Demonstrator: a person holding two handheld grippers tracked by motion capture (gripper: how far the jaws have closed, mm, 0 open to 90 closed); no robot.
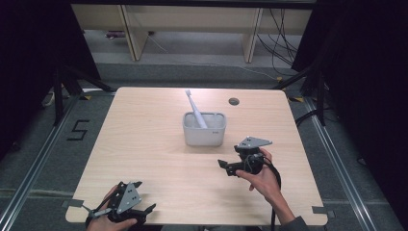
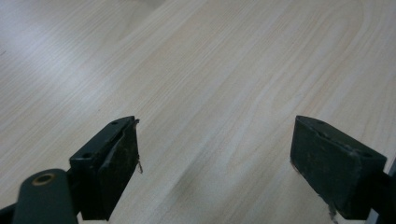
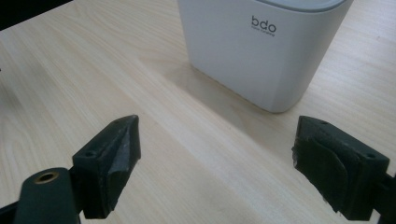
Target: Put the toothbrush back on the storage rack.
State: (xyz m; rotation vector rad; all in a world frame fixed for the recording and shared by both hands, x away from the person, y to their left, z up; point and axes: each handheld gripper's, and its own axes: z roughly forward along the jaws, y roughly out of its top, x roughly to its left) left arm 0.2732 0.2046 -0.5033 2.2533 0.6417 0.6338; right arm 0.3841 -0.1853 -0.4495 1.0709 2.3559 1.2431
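White toothbrush (image 1: 195, 109) upright-tilted inside white container (image 1: 204, 135), tongs apart.

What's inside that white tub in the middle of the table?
A toothbrush stands in the white tub, leaning with its head up past the rim. The tub's wall hides its lower end and whatever else may lie at the bottom.

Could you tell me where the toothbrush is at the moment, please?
In the high view the toothbrush stands tilted in the white container near the table's middle, its head leaning toward the far left, beyond the right gripper.
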